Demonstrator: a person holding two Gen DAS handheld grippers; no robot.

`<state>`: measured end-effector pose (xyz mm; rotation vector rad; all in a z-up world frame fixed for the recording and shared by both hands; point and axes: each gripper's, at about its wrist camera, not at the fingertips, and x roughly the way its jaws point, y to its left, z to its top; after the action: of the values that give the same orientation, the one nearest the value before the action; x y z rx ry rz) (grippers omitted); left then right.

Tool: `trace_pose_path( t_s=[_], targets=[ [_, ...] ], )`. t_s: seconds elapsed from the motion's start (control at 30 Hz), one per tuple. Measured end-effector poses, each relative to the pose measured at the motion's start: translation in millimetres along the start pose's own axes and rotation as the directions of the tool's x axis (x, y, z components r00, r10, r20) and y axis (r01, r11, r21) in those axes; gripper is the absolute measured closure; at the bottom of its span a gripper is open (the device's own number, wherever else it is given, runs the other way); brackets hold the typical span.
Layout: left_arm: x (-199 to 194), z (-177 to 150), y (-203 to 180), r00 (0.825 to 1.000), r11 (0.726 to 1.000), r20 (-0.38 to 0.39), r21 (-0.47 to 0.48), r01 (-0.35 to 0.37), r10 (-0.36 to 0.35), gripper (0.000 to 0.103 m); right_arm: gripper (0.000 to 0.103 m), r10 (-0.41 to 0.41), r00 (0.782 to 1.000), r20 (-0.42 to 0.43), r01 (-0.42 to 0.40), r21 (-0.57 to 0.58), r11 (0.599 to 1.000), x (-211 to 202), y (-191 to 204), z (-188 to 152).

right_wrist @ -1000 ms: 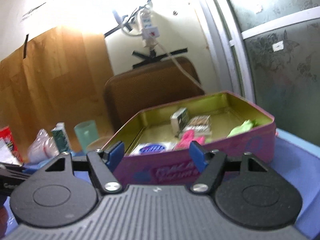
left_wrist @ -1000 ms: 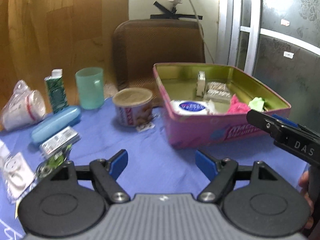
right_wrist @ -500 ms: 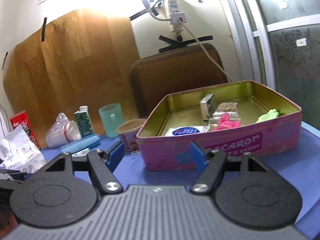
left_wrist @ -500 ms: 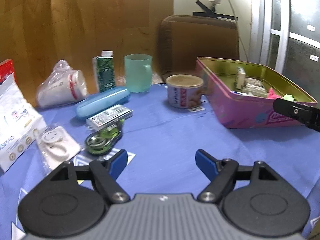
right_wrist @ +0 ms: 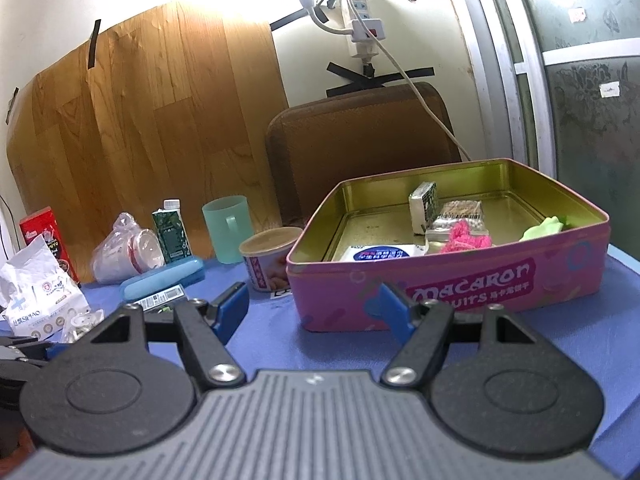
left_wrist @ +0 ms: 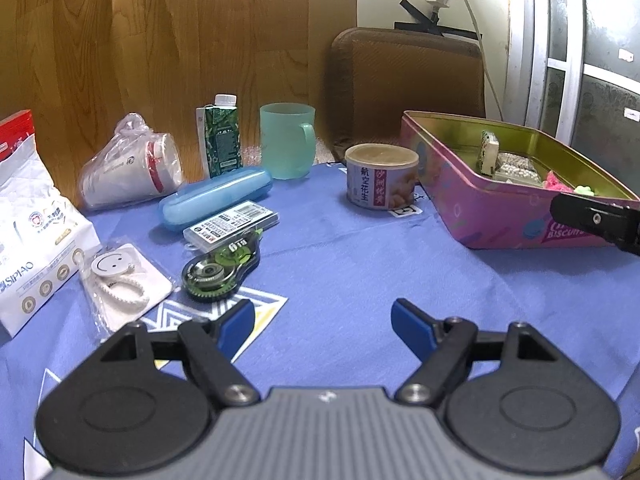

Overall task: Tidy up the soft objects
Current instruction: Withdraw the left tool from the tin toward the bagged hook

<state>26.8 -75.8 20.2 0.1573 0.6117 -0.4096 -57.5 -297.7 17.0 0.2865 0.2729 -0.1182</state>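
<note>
Two handheld grippers hover over a table draped in a blue cloth [left_wrist: 360, 264], both with blue-tipped jaws spread wide and nothing between them. The left gripper [left_wrist: 323, 322] faces a scatter of goods on the cloth: a green correction-tape dispenser [left_wrist: 220, 270] just ahead of its left finger, a flat barcode-labelled case [left_wrist: 231, 225] touching the dispenser's far end, a light-blue oblong case [left_wrist: 216, 200] behind that, and a clear packet with a smiley disc [left_wrist: 120, 280] to the side. A white SIPIAO tissue pack [left_wrist: 32, 236], a soft item, lies at the left edge of the cloth. Farther back stand a bagged stack of cups [left_wrist: 132, 170], a green carton [left_wrist: 220, 140], a teal mug [left_wrist: 286, 140] and a round tin with a tan lid [left_wrist: 380, 176]. The right gripper [right_wrist: 314, 308] points at a pink Macaron biscuit tin [right_wrist: 460, 284], open, near the cloth's right side, which holds a pink knitted piece [right_wrist: 466, 238], a pale green soft shape [right_wrist: 546, 228], a blue-labelled wipes packet [right_wrist: 380, 252] and a small upright box [right_wrist: 424, 202].
</note>
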Motion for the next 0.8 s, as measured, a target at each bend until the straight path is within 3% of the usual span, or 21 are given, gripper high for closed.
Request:
trace_pose_path(
  t_s=[0.33, 0.53, 0.67, 0.77, 0.8],
  targets=[
    [-1, -8, 9, 1.0, 0.999, 0.004, 0.009, -0.031, 0.031, 0.02, 0.029, 0.016, 0.999, -0.031, -0.017, -0.014, 1.0, 7, 7, -5],
    [-12, -18, 24, 0.998, 1.0, 0.051, 0.014, -0.021, 0.021, 0.01, 0.029, 0.047, 0.997, -0.06, -0.049, -0.041, 0.998, 12, 15, -4],
    [-24, -30, 66, 0.99, 0.992, 0.07, -0.045, -0.12, 0.123, 0.006, 0.029, 0.118, 0.987, -0.11, -0.13, -0.114, 0.985, 22, 36, -5],
    [-34, -41, 104, 0.965, 0.963, 0.069, -0.111, -0.245, 0.253, 0.006, 0.029, 0.185, 0.97, -0.156, -0.211, -0.168, 0.963, 34, 60, -8],
    [-36, -46, 116, 0.948, 0.945, 0.065, -0.132, -0.3, 0.31, 0.006, 0.029, 0.21, 0.962, -0.173, -0.241, -0.18, 0.954, 38, 69, -9]
  ],
)
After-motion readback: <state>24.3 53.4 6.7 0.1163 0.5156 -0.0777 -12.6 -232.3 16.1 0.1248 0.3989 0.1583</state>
